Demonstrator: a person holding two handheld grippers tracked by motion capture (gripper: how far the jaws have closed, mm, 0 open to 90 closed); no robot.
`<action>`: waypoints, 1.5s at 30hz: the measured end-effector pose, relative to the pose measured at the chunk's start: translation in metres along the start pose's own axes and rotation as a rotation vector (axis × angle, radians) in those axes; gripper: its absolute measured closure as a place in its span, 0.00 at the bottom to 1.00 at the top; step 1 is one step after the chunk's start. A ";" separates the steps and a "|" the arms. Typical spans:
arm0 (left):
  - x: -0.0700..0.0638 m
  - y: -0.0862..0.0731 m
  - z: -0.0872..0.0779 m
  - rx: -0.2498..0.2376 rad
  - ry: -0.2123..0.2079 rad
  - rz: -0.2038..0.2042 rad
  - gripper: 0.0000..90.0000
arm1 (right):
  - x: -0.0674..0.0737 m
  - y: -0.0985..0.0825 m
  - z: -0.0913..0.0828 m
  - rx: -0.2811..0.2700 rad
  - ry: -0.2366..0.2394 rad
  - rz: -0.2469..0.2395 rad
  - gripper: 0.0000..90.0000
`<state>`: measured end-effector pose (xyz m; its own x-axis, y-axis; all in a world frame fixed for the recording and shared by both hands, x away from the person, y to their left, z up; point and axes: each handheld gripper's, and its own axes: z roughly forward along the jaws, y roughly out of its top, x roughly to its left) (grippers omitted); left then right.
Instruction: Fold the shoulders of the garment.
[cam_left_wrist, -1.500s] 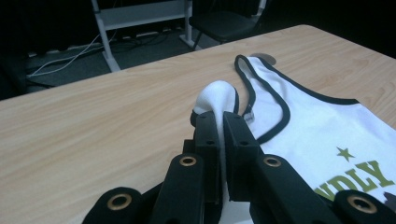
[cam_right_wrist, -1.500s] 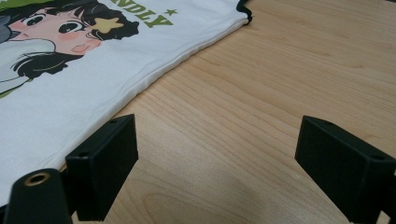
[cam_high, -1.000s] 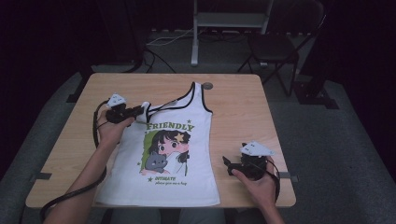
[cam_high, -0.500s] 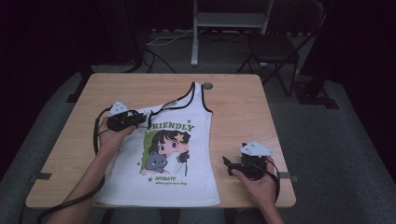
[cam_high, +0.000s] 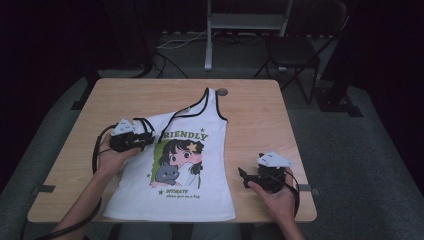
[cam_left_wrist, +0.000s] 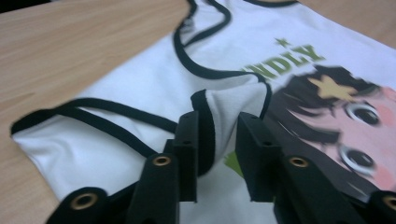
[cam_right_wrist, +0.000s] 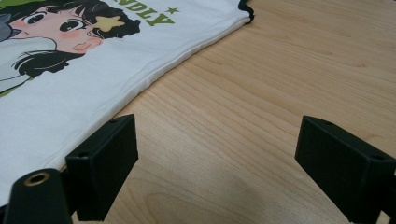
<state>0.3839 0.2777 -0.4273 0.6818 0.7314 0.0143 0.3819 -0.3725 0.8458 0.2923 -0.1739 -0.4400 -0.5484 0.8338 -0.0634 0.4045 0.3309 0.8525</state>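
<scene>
Left gripper is easing its jaws apart around a bunched fold of the white tank top lying on the table; right gripper is resting wide open beside the hem.

1. Top: white, with black edging along the neck and armholes.
2. Its print: green lettering with small green stars above a cartoon girl with black hair, a yellow star in the hair, pink cheeks, and a grey cat; behind her a green patch.
3. Table: light wood grain, pale tan.
4. Left gripper: black body and jaws, grey plate on top, brass-coloured eyelets.
5. Right gripper: black, with a grey-white plate.
6. Floor: dull grey.
</scene>
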 end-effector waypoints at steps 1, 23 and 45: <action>-0.002 -0.001 -0.003 0.001 -0.005 0.006 0.74 | 0.000 0.000 0.000 0.000 -0.001 -0.001 0.14; 0.025 0.060 0.055 0.219 0.041 0.098 0.66 | -0.001 -0.001 -0.001 -0.001 0.000 0.008 0.14; -0.016 0.025 0.024 0.265 0.040 0.296 0.62 | -0.003 -0.002 -0.003 -0.002 -0.010 0.016 0.14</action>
<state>0.3977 0.2430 -0.4197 0.7637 0.5899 0.2624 0.3236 -0.7014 0.6350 0.2911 -0.1779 -0.4400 -0.5346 0.8433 -0.0547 0.4121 0.3167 0.8543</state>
